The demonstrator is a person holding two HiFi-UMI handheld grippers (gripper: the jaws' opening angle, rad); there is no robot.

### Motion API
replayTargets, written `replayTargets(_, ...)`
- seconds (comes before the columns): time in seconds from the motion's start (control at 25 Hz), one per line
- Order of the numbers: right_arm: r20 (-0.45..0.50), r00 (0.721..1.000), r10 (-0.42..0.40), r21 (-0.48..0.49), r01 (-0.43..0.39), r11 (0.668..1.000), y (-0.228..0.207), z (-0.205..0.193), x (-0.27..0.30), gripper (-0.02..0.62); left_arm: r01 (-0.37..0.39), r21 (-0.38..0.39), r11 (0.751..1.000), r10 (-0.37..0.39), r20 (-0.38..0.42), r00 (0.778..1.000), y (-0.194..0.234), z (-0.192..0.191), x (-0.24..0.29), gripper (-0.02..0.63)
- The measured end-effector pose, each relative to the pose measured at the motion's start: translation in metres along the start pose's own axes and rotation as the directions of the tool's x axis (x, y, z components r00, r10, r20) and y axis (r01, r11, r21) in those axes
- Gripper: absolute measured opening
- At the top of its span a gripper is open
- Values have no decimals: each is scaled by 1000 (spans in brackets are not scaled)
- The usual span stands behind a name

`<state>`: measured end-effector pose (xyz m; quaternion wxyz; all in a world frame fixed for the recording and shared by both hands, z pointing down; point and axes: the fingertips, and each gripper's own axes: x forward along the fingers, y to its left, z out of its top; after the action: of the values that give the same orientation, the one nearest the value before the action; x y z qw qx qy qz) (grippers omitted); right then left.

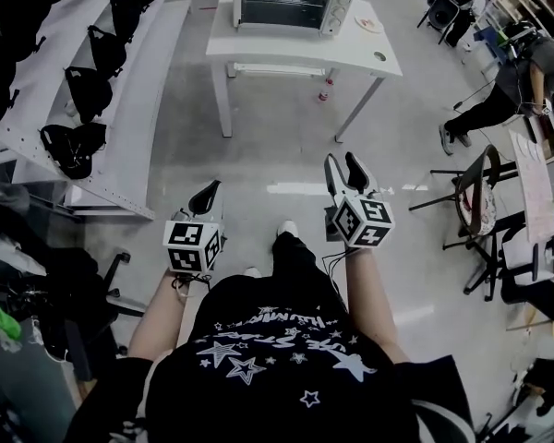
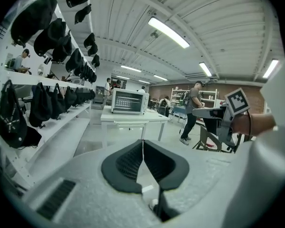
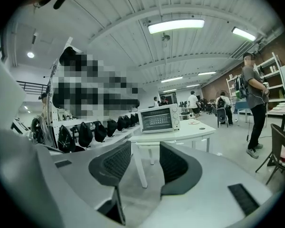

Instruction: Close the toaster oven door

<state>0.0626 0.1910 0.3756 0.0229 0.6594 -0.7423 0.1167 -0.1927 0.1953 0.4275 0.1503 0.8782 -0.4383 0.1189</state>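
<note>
The oven [image 1: 291,3] sits on a white worktop [image 1: 351,58] at 12 o'clock from the person, well apart from both grippers, with bare floor between. Its door [image 1: 284,5] stands upright against the front in the head view, and both gripper views show the same flat glass face, so it looks shut already. Judged from that, the closing step is either done or not called for.

The left gripper [image 1: 206,195] is held low at 11 o'clock. Its fingers [image 2: 128,163] are pressed together pad to pad, with nothing between them. The right gripper [image 1: 347,172] is at 1 o'clock, and its fingers [image 3: 180,167] stand wide apart and empty. Only the worktop leg and floor show through the gap.

If the door does need a push, the next move calls for walking up to the worktop first, since neither gripper can reach it from here. Then a gripper would be laid flat against the door's top edge and pressed toward 12 o'clock until it seats.
</note>
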Motion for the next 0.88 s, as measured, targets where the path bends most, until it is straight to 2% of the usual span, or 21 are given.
replayTargets(0.24,-12,1000,-2,24,2,1000,-10,-4,28,176,-21,-7,1000,21,-23,1000,15,-2,16,23)
replayTargets(0.44,-17,1000,5,44,-4,999,-23,-4,61,176,-41,-12,999,41,-13,999,28,13,44,23)
replayTargets(0.88,-60,998,15,69,-11,998,-86,-3,165,202,-53,-1,999,53,-24,998,47,49,149,23)
